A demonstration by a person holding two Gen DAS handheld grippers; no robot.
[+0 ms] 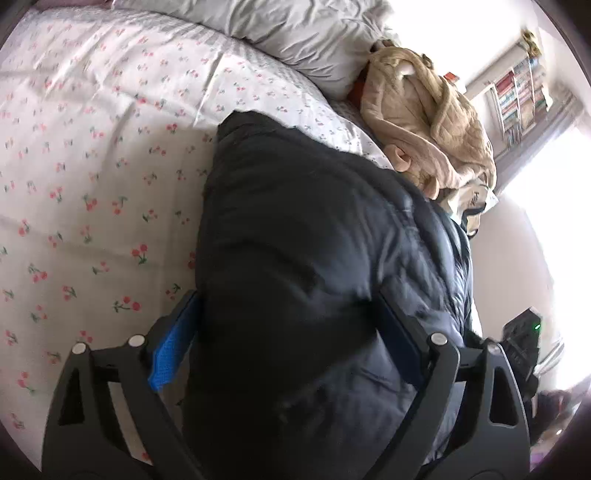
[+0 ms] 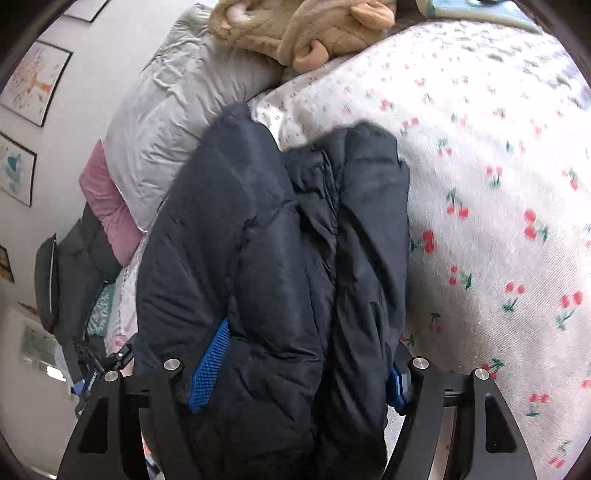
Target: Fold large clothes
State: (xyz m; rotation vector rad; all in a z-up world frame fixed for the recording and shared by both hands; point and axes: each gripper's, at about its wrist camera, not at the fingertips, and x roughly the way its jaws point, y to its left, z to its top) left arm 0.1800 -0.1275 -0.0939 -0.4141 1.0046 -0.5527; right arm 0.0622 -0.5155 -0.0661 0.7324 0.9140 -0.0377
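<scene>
Gripping the dark puffy jacket (image 1: 295,258) from both sides, you had it bunched on the bed (image 1: 92,166) over the cherry-print sheet. Your left gripper (image 1: 288,332) had its jaws spread wide around a thick fold of the jacket, the blue pads (image 1: 170,354) pressed against the fabric. Your right gripper (image 2: 306,354) likewise held a fat bundle of the same jacket (image 2: 277,240) between its jaws, one blue pad half buried in the padding.

No box, basket or bin showed in either view; the jacket simply lay on the bed (image 2: 498,184).

From the left wrist you could see a tan plush blanket (image 1: 424,122) heaped near a grey pillow (image 1: 295,33), a bookshelf (image 1: 517,96) by the bright window, and a black device with a green light (image 1: 524,332) at the right edge. From the right wrist you saw instead framed pictures (image 2: 37,81) on the wall, a pink pillow (image 2: 107,206) under the grey pillow (image 2: 177,110), and the jacket's two padded lobes lying side by side.
</scene>
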